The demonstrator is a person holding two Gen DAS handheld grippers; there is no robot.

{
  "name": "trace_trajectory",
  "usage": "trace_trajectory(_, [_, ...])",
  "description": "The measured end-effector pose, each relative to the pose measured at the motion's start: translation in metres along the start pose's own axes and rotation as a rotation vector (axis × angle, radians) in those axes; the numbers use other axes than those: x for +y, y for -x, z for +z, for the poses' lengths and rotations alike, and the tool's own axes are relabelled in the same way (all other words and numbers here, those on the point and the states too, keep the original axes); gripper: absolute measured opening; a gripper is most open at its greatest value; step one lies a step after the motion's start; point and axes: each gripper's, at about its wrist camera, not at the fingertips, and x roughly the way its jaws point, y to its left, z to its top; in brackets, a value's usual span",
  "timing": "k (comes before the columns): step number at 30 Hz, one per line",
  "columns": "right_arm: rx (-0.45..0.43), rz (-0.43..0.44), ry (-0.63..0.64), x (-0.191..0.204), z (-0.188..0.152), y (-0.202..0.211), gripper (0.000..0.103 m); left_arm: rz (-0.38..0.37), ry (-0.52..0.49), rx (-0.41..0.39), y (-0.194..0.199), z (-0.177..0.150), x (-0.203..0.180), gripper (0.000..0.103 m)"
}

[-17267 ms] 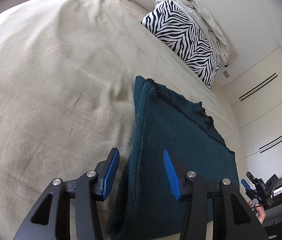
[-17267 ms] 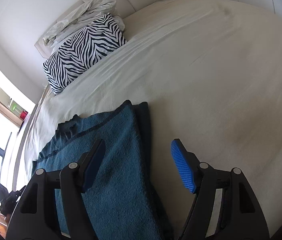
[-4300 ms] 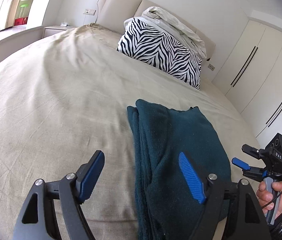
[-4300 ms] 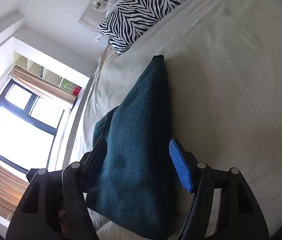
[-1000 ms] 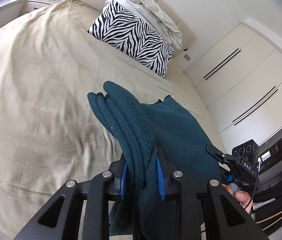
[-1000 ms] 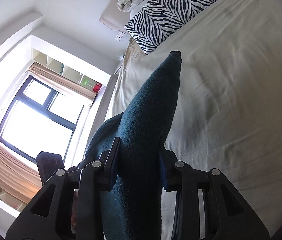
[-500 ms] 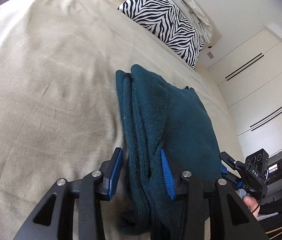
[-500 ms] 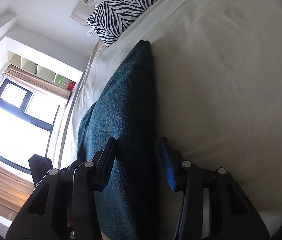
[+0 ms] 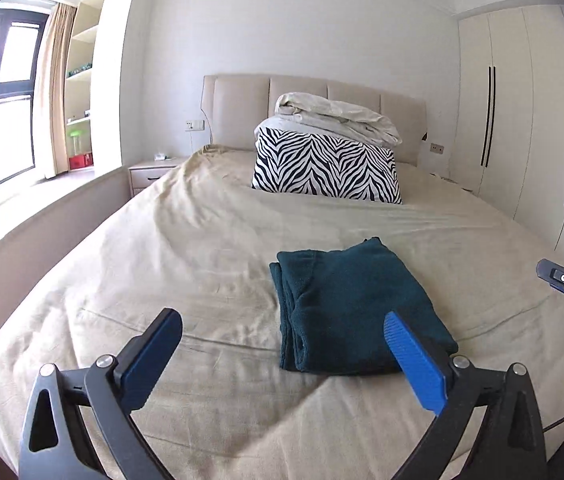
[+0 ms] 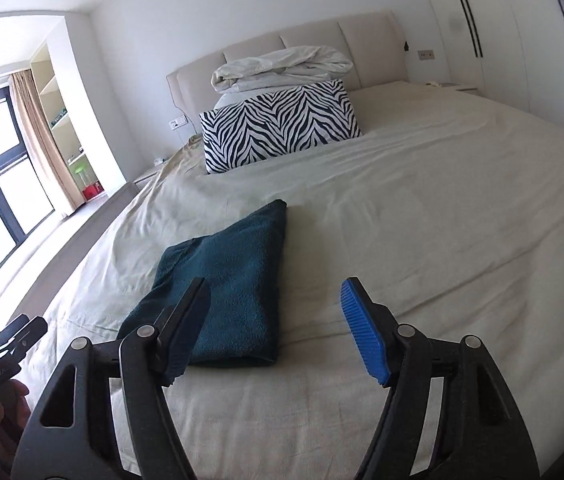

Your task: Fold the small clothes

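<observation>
Both hand-held grippers (image 9: 282, 354) (image 10: 276, 320) have withdrawn; folded garment (image 9: 345, 304) lies just ahead.

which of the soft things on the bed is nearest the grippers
The folded teal garment, lying flat just beyond the open fingers; the zebra pillow and rumpled white duvet sit by the headboard.

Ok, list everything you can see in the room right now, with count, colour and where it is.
folded garment: one, dark teal, flat on the bed near the foot
bed: one, beige sheet, fills the middle
zebra pillow: one, black and white, upright at the headboard
bundled bedding: one, off-white, atop the pillow
headboard: one, beige, padded, against the wall
nightstand: one, pale, beside the bed toward the window
wardrobe: white doors, opposite side from the window
window: dark frame, tan curtain
left gripper: open, above the bed
right gripper: open, above the bed
</observation>
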Motion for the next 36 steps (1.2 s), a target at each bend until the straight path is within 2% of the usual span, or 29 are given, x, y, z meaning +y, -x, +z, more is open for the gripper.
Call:
trace_trajectory(4, [-0.202, -0.045, 0.115, 0.035, 0.01, 0.065, 0.103, 0.124, -0.054, -0.154, 0.049, 0.013, -0.011, 0.103])
trace_trajectory(6, [-0.234, -0.043, 0.153, 0.048, 0.013, 0.084, 0.103, 0.134, -0.065, -0.205, 0.069, 0.016, -0.012, 0.103])
trace_trajectory(8, [-0.22, -0.035, 0.17, 0.057, 0.014, 0.095, 0.103, 0.141, -0.075, -0.249, 0.086, 0.016, -0.014, 0.103])
trace_trajectory(9, [-0.211, -0.026, 0.169, 0.061, 0.014, 0.1, 0.103, 0.131, -0.081, -0.244, 0.093, 0.015, -0.016, 0.103])
trace_trajectory(13, [-0.178, 0.003, 0.16, 0.072, 0.009, 0.125, 0.103, 0.128, -0.079, -0.182, 0.102, 0.012, -0.015, 0.103])
trace_trajectory(16, [-0.139, -0.016, 0.177, 0.077, 0.003, 0.132, 0.103, 0.119, -0.032, -0.068, 0.095, 0.006, -0.008, 0.103])
trace_trajectory(18, [-0.108, -0.039, 0.177, 0.078, 0.0, 0.132, 0.103, 0.116, -0.002, -0.005, 0.089, -0.001, -0.005, 0.103])
trace_trajectory(21, [-0.04, -0.064, 0.15, 0.078, -0.005, 0.126, 0.103, 0.142, -0.008, 0.089, 0.075, -0.015, -0.008, 0.103])
trace_trajectory(24, [0.045, -0.096, 0.117, 0.074, -0.014, 0.113, 0.103, 0.132, 0.003, 0.157, 0.062, -0.027, -0.009, 0.103])
trace_trajectory(30, [0.186, -0.129, 0.093, 0.067, -0.036, 0.077, 0.103, 0.107, 0.037, 0.241, 0.047, -0.042, -0.004, 0.103])
trace_trajectory(36, [0.237, -0.12, 0.085, 0.068, -0.048, 0.06, 0.103, 0.111, 0.044, 0.283, 0.036, -0.051, -0.001, 0.103])
